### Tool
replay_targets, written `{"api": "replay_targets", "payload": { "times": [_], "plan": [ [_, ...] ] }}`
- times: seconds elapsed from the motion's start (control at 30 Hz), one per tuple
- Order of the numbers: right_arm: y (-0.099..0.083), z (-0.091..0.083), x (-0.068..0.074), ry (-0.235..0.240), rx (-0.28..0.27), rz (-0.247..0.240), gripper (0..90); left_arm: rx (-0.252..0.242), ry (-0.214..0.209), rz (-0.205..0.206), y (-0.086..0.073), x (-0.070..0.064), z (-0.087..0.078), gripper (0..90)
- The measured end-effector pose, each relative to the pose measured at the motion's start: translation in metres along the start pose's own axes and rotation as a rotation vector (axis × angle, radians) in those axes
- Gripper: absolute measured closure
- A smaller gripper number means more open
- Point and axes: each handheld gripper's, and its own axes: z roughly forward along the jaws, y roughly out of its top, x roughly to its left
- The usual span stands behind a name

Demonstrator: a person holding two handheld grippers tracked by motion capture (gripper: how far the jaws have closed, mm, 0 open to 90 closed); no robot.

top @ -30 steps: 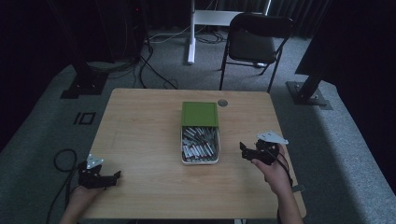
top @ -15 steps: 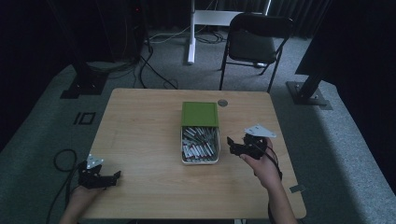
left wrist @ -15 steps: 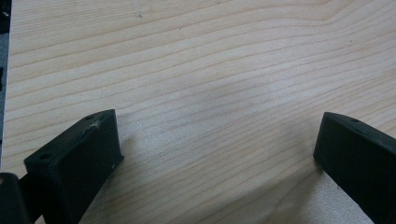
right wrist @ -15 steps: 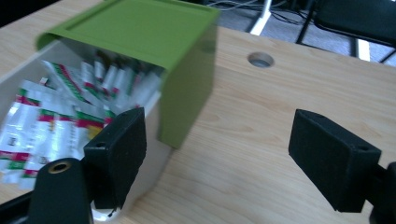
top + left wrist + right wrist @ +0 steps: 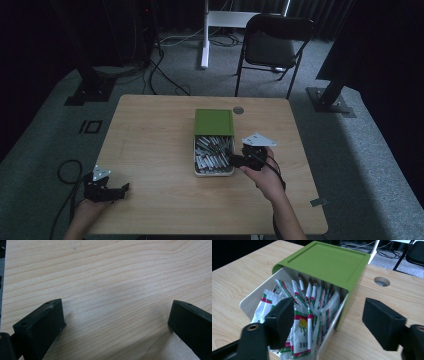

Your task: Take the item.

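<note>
1. Centrally, on the pale wooden table (image 5: 150,135), sits a white drawer box with a green plastic cover (image 5: 214,122), pulled open and full of white sachets (image 5: 304,322).
2. The right gripper (image 5: 235,160) hovers at the drawer's right edge, jaws apart.
3. The left gripper (image 5: 122,189) rests near the table's front-left corner, jaws spread wide.

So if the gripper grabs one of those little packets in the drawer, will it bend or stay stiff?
Probably bend: the packets look thin and flat, leaning loosely against each other. Likely light too. Their surface looks glossy, so one might slip, and neighbours could lift along since they are packed close.
</note>
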Motion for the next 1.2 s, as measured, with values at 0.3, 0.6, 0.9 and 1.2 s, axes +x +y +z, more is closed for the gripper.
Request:
{"api": "replay_targets", "payload": {
  "times": [0.3, 0.6, 0.9, 1.2],
  "plan": [
    [-0.003, 0.008, 0.013, 0.039, 0.008, -0.041, 39.7, 0.000, 0.000, -0.001, 0.000, 0.000, 0.000, 1.4],
    [-0.012, 0.019, 0.022, 0.095, 0.023, -0.082, 49.1, 0.000, 0.000, 0.000, 0.000, 0.000, 0.000, 1.3],
    [-0.021, 0.026, 0.026, 0.127, 0.070, -0.114, 66.9, 0.000, 0.000, 0.000, 0.000, 0.000, 0.000, 1.3],
    [-0.029, 0.035, 0.029, 0.106, 0.100, -0.129, 79.8, 0.000, 0.000, 0.000, 0.000, 0.000, 0.000, 1.3]
  ]
}}
